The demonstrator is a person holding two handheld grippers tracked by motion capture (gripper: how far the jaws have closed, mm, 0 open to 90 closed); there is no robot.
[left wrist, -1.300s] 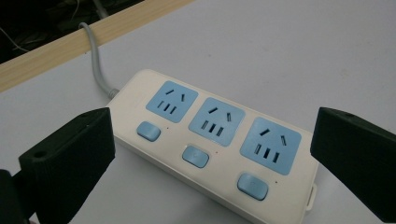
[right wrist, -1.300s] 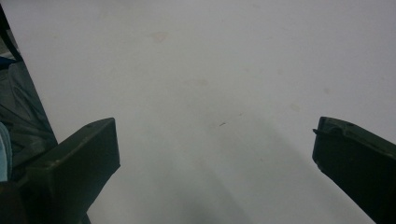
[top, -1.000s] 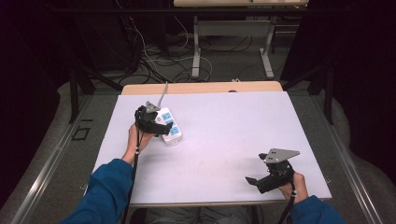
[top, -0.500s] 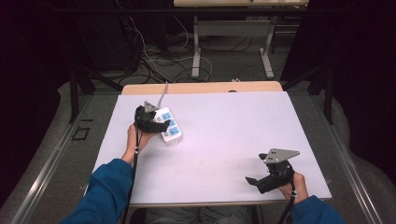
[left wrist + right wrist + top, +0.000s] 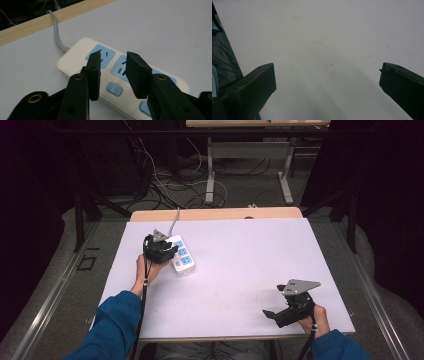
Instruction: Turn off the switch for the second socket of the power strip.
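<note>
Little has shifted since a second ago — the left tongs (image 5: 112, 68) stay poised, part-open and empty, over the power strip (image 5: 180, 256) on the surface's (image 5: 250, 255) left, while the right tongs (image 5: 327, 82) wait wide open — spare.

I sat at a white-topped table (image 5: 240, 265) with a wooden far edge. Beyond it, loose cables (image 5: 170, 180) lay tangled on the grey floor (image 5: 60, 245) beside another desk's metal legs (image 5: 212, 170); the room was dark.
</note>
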